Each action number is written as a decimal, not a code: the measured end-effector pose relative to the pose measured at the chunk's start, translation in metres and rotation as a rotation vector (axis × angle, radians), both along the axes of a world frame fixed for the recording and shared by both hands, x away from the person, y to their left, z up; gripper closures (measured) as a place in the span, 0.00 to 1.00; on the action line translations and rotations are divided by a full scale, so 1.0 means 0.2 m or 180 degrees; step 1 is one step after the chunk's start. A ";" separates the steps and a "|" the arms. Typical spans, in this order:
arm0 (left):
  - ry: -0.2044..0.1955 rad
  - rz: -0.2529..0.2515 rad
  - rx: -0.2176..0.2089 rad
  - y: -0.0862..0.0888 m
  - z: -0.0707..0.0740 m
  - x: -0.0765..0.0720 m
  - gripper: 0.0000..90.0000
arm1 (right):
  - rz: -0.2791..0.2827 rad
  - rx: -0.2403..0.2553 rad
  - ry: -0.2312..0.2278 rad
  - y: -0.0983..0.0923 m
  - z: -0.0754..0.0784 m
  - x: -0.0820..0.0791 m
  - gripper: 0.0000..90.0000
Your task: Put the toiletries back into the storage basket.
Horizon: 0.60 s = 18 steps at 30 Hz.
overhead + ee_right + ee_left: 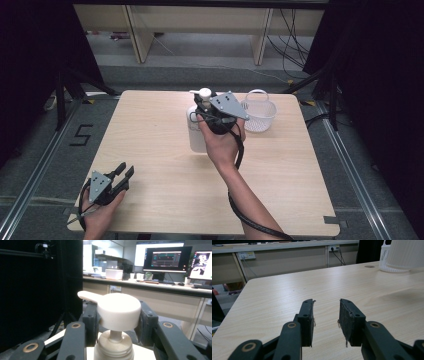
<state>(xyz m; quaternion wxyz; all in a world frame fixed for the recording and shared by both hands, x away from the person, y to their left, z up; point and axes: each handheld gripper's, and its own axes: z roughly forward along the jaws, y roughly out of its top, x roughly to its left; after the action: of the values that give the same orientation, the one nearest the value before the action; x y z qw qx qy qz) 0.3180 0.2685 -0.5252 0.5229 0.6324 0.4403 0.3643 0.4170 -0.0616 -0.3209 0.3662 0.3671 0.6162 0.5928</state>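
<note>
A white pump bottle (196, 134) is at the middle back of the wooden table (160, 165). My right gripper (204, 102) comes down on it from above, shut on its pump head (118, 311). In the right gripper view the two black jaws press on both sides of the round cap, the spout (87, 295) points left, and the bottle's neck (113, 347) sits below. My left gripper (125, 172) rests low at the table's front left corner, open, with nothing between its pads (306, 322). From the high view I cannot tell whether the bottle's base touches the table.
A white plastic basket (258, 112) with a handle stands just right of the bottle, near the table's back edge; it also appears at the top right of the left gripper view (402, 257). Cabinets and cables line the floor behind the table.
</note>
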 end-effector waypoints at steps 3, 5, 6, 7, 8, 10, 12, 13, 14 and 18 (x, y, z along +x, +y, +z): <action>0.0001 0.0003 -0.0003 0.00 0.00 0.00 0.71 | -0.0029 0.0006 0.0004 -0.04 0.00 0.00 0.66; 0.0005 0.0009 0.0002 0.00 0.00 0.00 0.70 | -0.0089 0.0014 0.0003 -0.07 0.00 0.00 0.66; -0.0017 0.0005 -0.0025 0.00 0.00 0.01 0.70 | -0.0084 0.0019 0.0001 -0.07 0.00 0.00 0.66; 0.0010 0.0016 0.0010 0.00 0.00 0.00 0.70 | -0.0102 0.0012 0.0005 -0.09 0.00 0.00 0.66; 0.0008 0.0016 0.0003 0.00 0.00 0.00 0.70 | -0.0091 0.0009 0.0020 -0.10 0.00 0.00 0.66; 0.0005 0.0013 0.0002 0.00 0.00 0.00 0.70 | -0.0131 -0.0034 -0.0012 -0.12 0.00 0.00 0.66; 0.0004 0.0008 -0.0001 0.00 0.00 0.00 0.70 | -0.0140 -0.0011 -0.0002 -0.13 0.01 0.00 0.66; 0.0002 0.0008 -0.0012 0.00 0.00 0.00 0.70 | -0.0157 -0.0034 -0.0022 -0.14 0.01 0.00 0.66; 0.0003 0.0009 -0.0014 0.00 0.00 0.00 0.70 | -0.0163 -0.0009 -0.0009 -0.15 0.01 0.00 0.66; 0.0009 0.0007 -0.0018 0.00 0.00 0.00 0.70 | -0.0209 -0.0013 -0.0003 -0.19 0.00 0.01 0.66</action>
<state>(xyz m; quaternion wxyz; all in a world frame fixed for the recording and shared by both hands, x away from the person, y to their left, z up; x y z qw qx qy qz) 0.3184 0.2685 -0.5252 0.5236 0.6310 0.4428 0.3628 0.4184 -0.0988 -0.3203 0.3866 0.3861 0.6048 0.5794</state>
